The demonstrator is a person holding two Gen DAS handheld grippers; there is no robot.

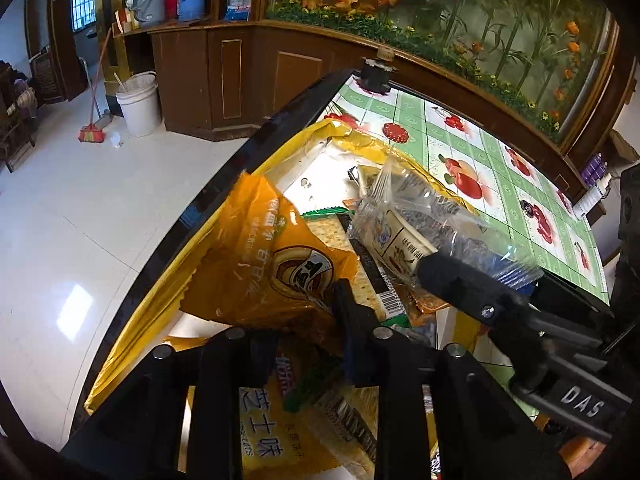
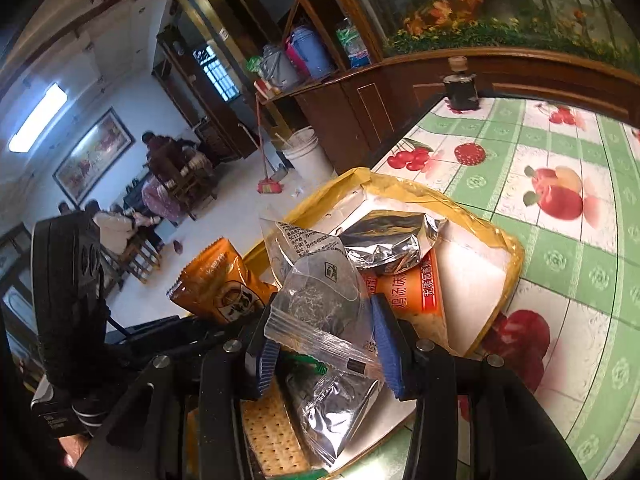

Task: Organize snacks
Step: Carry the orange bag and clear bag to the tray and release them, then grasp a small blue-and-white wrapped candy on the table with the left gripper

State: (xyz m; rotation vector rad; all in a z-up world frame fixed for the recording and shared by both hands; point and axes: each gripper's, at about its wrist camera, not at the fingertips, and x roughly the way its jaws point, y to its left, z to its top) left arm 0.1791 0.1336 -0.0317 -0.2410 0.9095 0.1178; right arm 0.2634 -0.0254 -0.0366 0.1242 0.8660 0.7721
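Now right tongs [image 2: 324, 344] pinch a clear packet [image 2: 320, 312]; left tongs [image 1: 308, 320] (half-hidden) unclear.

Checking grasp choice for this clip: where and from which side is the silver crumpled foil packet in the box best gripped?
Probably the silver crumpled foil packet is best pinched from above at its raised, folded right end. It lies on top of the pile in the yellow-edged white box, so that end stands clear, while an orange carton crowds its underside.

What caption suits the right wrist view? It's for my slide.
Right gripper holds a clear snack packet over a yellow-edged box of snacks.
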